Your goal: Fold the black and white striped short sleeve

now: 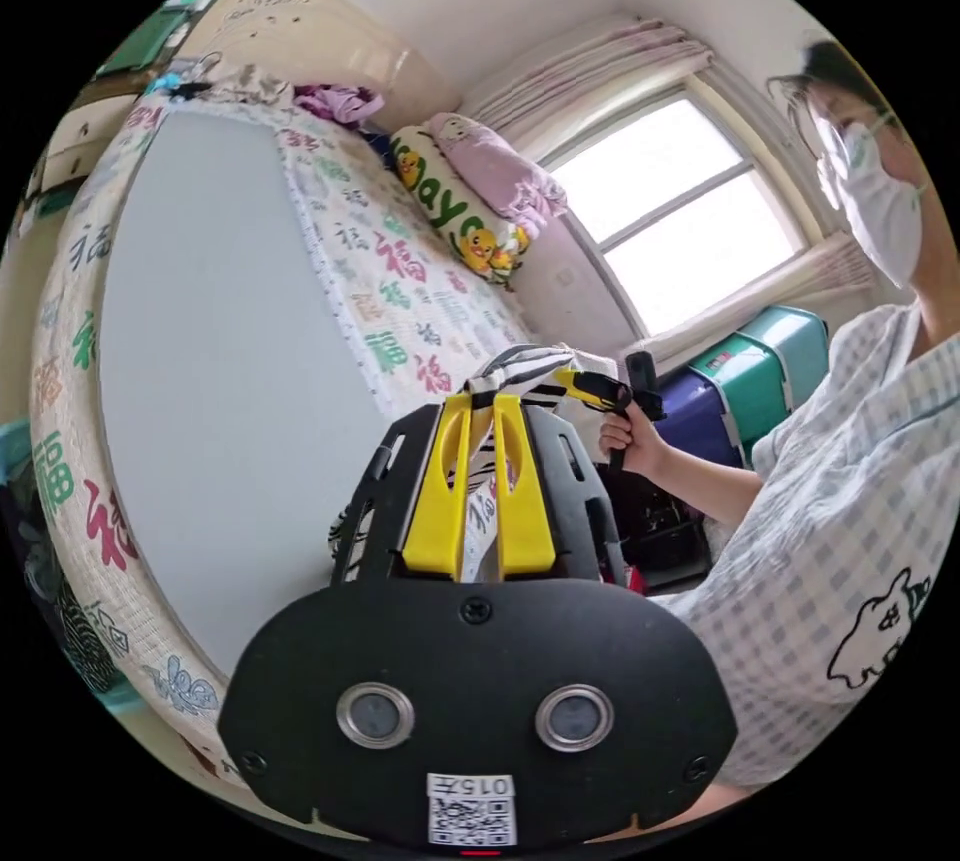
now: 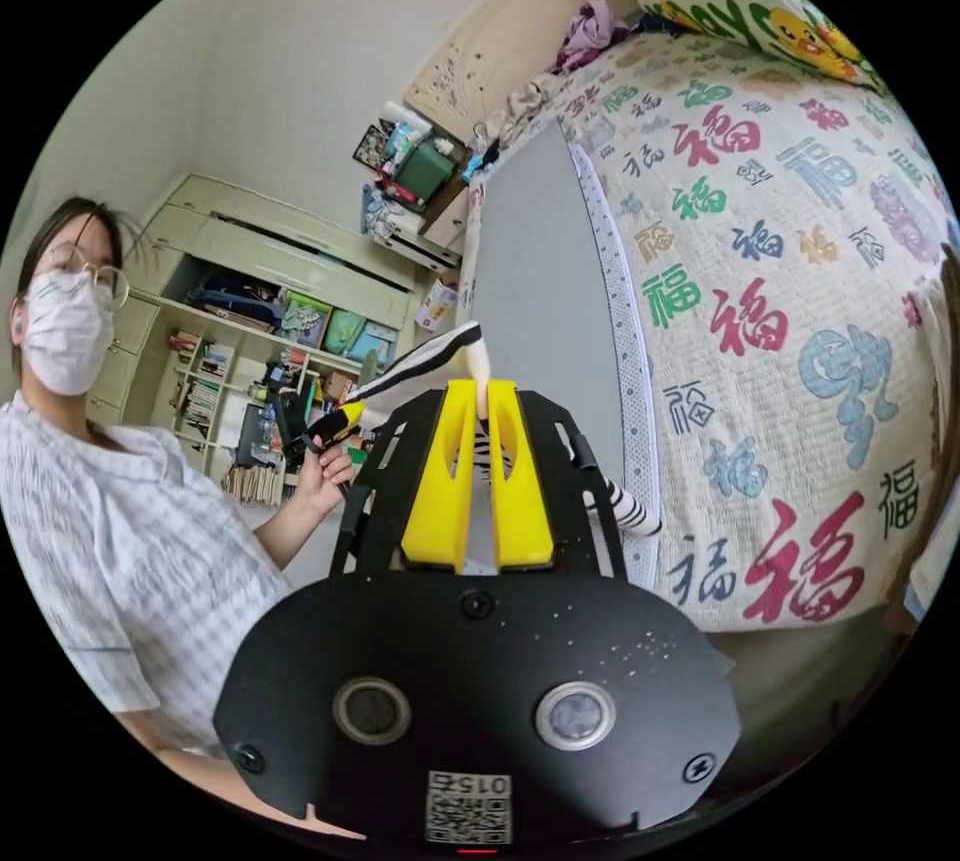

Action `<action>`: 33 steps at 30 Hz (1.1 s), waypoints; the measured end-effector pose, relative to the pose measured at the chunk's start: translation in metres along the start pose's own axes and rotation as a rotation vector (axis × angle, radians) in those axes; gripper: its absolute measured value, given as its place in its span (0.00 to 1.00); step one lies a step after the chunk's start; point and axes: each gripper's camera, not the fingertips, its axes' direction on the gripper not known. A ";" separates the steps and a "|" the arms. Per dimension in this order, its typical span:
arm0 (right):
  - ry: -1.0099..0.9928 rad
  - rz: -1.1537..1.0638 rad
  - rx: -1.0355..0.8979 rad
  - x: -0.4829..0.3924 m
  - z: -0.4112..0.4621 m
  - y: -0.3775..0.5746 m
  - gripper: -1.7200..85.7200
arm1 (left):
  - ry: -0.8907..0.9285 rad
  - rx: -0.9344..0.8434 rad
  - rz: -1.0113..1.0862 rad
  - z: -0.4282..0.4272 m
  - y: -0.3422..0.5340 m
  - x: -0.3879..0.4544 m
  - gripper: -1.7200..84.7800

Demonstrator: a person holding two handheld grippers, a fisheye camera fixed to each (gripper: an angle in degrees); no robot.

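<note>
Left gripper view has the left claw [image 1: 480, 421] and right claw [image 1: 600, 391] each pinching the striped shirt [image 1: 520, 371], held up over the bed [image 1: 230, 351], probably to shake it flat before laying down.

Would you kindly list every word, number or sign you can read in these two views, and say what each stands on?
"福": printed many times, in several colours, on the bed cover.
"Day": large green letters on the long pillow; anything further is hidden.
Black-and-white sticker: a mirrored label, left unread.
Shelved book spines: too small to read.
</note>
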 end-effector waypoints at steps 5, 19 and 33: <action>0.046 -0.033 0.070 0.002 -0.123 0.054 0.03 | 0.090 -0.086 0.143 -0.002 -0.050 0.119 0.05; 0.361 -0.096 0.114 0.115 -0.471 0.077 0.03 | 0.443 -0.184 0.149 0.204 -0.244 0.376 0.05; 0.471 0.245 0.270 0.332 -0.563 0.111 0.11 | 0.060 -0.430 -0.156 0.296 -0.292 0.456 0.09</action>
